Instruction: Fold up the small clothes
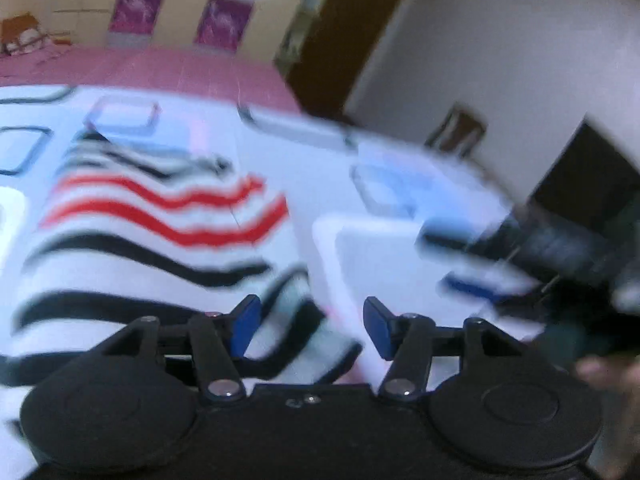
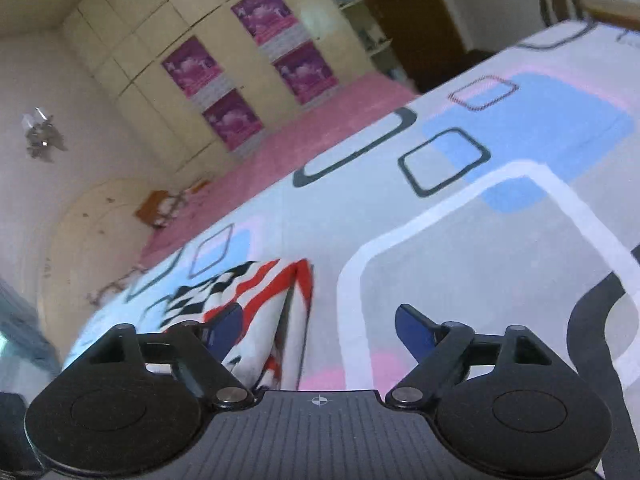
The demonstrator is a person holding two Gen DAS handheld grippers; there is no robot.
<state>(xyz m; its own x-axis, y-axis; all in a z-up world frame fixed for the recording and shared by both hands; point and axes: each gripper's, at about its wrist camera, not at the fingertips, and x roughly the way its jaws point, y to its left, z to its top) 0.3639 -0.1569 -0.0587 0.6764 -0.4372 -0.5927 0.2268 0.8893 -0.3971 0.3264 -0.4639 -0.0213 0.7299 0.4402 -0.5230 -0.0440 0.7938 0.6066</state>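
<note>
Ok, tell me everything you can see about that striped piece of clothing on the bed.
The striped garment is white soft cloth with wavy red bands and black bands; the right wrist view also shows a black-and-white checked patch. It lies on the patterned bedsheet, looking folded, with a straight doubled edge on one side. The left wrist view is blurred, so seams are unclear. Neither the left gripper nor the right gripper holds it; both are open.

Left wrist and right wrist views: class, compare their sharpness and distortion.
Left wrist view: heavy motion blur smears the striped garment and bedsheet; only the left gripper is crisp. Right wrist view: mostly sharp, slight blur on the garment, fisheye bends the cupboards, horizon tilted.
</note>
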